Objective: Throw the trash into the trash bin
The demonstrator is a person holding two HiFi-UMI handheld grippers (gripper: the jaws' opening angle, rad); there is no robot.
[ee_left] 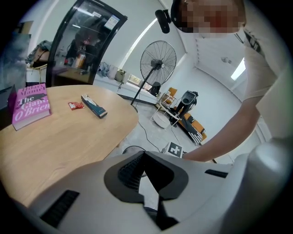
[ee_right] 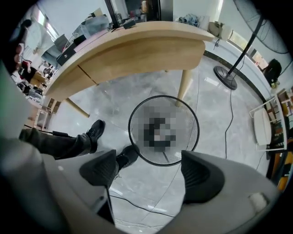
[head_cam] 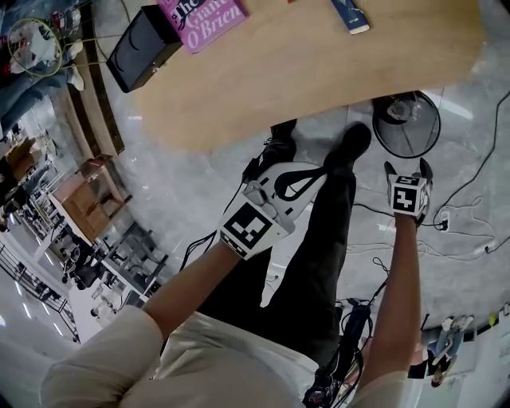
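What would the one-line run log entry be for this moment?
right gripper: open, empty, above trash bin | left gripper: shut, empty | table: red wrapper lying on it

The trash bin (ee_right: 136,112) is showing black wire mesh, the book (head_cam: 203,20) is showing pink with white lettering, the table (head_cam: 319,72) pale wood grain, the floor (head_cam: 199,183) grey marbling.

Black wire-mesh metal trash bin (ee_right: 187,112), glossy marbled floor (ee_right: 114,97), matt pale wooden table (ee_right: 137,50)
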